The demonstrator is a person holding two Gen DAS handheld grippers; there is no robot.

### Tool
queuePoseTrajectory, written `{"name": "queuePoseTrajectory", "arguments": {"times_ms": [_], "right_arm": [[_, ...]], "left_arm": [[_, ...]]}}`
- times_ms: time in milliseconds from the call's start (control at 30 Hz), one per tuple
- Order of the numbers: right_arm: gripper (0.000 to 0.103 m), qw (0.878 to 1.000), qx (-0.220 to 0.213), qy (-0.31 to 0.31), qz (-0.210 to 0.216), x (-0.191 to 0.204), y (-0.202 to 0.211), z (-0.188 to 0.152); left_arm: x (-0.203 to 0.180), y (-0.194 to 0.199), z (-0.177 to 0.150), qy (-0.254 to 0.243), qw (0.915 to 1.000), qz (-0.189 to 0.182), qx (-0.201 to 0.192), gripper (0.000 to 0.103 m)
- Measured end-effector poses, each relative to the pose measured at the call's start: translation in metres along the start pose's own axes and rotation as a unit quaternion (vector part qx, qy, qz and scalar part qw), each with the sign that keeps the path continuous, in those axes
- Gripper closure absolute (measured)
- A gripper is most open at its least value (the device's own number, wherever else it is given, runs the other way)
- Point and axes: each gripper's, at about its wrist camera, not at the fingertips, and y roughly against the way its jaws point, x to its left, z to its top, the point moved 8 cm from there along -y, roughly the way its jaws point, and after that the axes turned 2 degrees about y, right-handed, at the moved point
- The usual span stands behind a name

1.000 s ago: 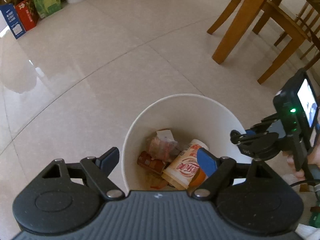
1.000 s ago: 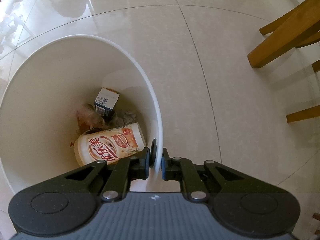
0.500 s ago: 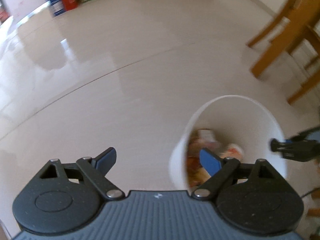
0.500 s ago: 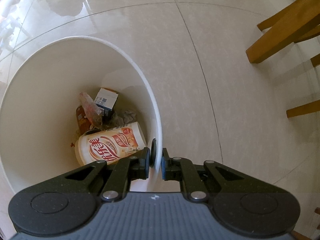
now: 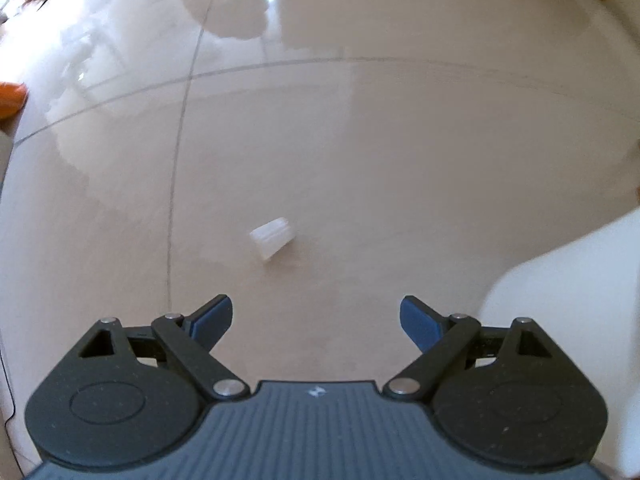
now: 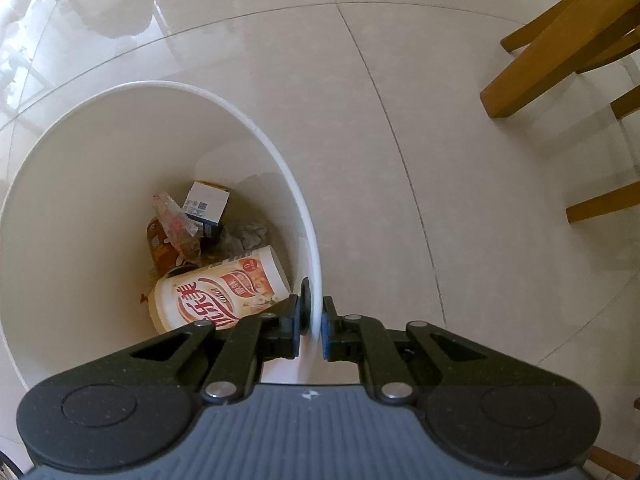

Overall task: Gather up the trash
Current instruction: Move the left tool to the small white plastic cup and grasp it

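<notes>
A small white crumpled piece of trash (image 5: 273, 238) lies on the beige tile floor ahead of my left gripper (image 5: 316, 318), which is open and empty, a short way back from it. The white trash bin (image 6: 120, 128) fills the left of the right wrist view; its wall (image 5: 568, 280) shows blurred at the right edge of the left wrist view. My right gripper (image 6: 311, 324) is shut on the bin's rim, one finger inside and one outside. Inside the bin lie a printed paper cup (image 6: 218, 294), a small blue-and-white carton (image 6: 206, 202), a brown packet and crumpled wrappers.
Wooden chair and table legs (image 6: 552, 52) stand on the floor to the right of the bin. An orange object (image 5: 10, 98) sits at the far left edge of the left wrist view. Glossy tile floor stretches ahead of both grippers.
My left gripper has swung left, away from above the bin, and now faces a white scrap on the floor. The right gripper stays clamped on the rim; the bin looks slightly shifted.
</notes>
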Motion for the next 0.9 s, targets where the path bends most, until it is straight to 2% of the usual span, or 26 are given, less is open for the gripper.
{"name": "queuePoseTrajectory", "arguments": {"times_ms": [167,333,433,500,633,767,900], "right_arm": [[0.091,1.0,-0.004,0.006,-0.004,0.002,0.0,-0.001],[0.091,1.0,-0.003,0.007,-0.006,0.003,0.0,-0.001],[0.09,1.0,-0.007,0.01,-0.008,0.004,0.0,-0.002],[0.09,1.0,-0.012,0.016,-0.011,0.005,0.0,-0.003],[0.09,1.0,-0.015,0.018,-0.013,0.005,0.0,-0.003],[0.09,1.0,-0.016,0.02,-0.014,0.005,0.001,-0.003],[0.09,1.0,-0.016,0.018,-0.013,0.005,0.001,-0.003]], "left_arm": [[0.02,-0.052,-0.002,0.024,0.9994,0.023,0.008,0.012],[0.034,-0.1,0.004,0.067,0.9976,0.012,0.015,0.012],[0.041,-0.126,0.01,0.101,0.9944,0.018,0.025,0.012],[0.047,-0.139,0.017,0.143,0.9894,0.005,0.023,0.014],[0.062,-0.16,0.028,0.227,0.9737,-0.007,0.023,0.016],[0.071,-0.182,0.028,0.276,0.9602,-0.001,0.045,0.023],[0.076,-0.188,0.025,0.308,0.9504,0.0,0.043,0.028]]}}
